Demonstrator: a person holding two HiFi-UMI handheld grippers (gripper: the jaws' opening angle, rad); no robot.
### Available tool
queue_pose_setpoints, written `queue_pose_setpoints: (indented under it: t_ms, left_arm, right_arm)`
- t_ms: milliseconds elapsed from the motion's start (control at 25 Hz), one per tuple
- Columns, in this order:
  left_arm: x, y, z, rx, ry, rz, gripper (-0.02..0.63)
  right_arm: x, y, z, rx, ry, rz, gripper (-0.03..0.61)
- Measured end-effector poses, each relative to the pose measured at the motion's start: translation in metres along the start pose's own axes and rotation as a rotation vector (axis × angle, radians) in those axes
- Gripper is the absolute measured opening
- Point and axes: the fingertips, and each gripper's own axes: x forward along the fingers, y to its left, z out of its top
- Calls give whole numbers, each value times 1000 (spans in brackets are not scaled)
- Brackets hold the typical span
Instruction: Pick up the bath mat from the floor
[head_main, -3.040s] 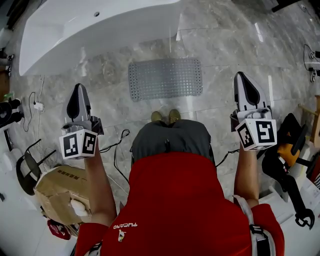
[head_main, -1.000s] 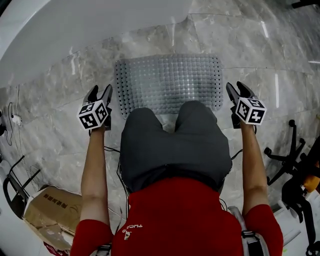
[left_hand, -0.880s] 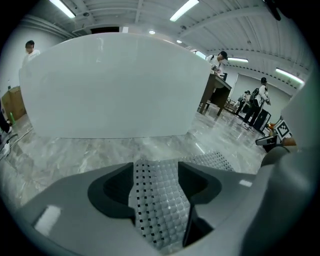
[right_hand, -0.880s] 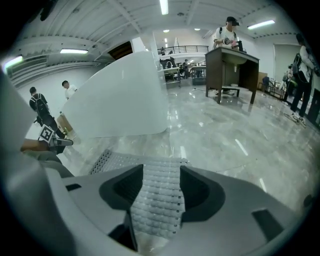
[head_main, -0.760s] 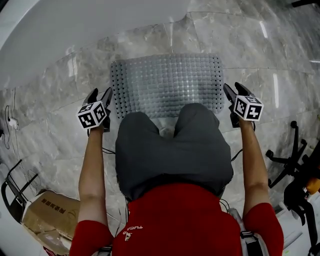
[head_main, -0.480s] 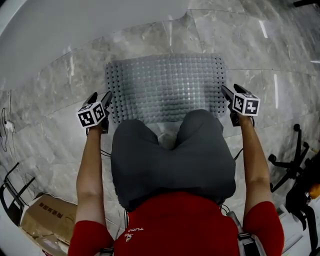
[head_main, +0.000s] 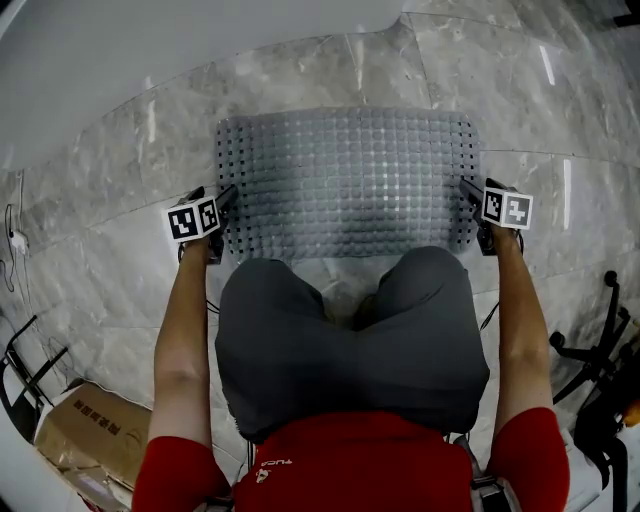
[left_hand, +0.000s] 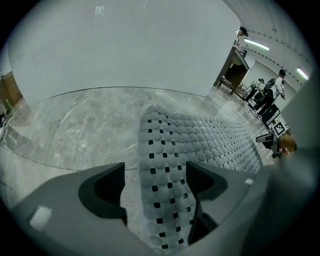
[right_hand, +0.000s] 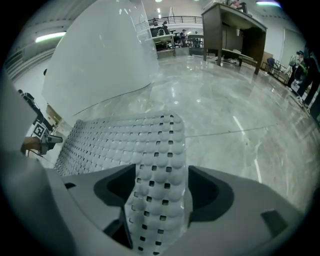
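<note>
Jaws on our left gripper (head_main: 224, 197) and right gripper (head_main: 469, 189) were opening astride the bath mat's (head_main: 345, 180) ends; we judged they should clamp together, deeply.

My left gripper (left_hand: 155, 186), at lower centre of the frame, is opening its jaws with the grey perforated bath mat (left_hand: 205, 137) edge between them, the mat stretching right across the marble floor (left_hand: 75, 125) below a white tub (left_hand: 125, 50).

1 bath mat (head_main: 345, 180); 2 grippers – left gripper (head_main: 213, 196), right gripper (head_main: 478, 192); 1 bathtub (head_main: 150, 50); 1 cardboard box (head_main: 85, 440).
</note>
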Motion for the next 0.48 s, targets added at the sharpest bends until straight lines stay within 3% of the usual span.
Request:
queue_pose_setpoints:
  t_ms: [280,480]
  left_arm:
    - [22,4,-12,16,86,-22,388]
    - [29,5,-20,26,114,22,390]
  right_arm:
    - [26,1,-5,-47,63,-3,307]
    - [31,-4,-11,-45,80,-17,316]
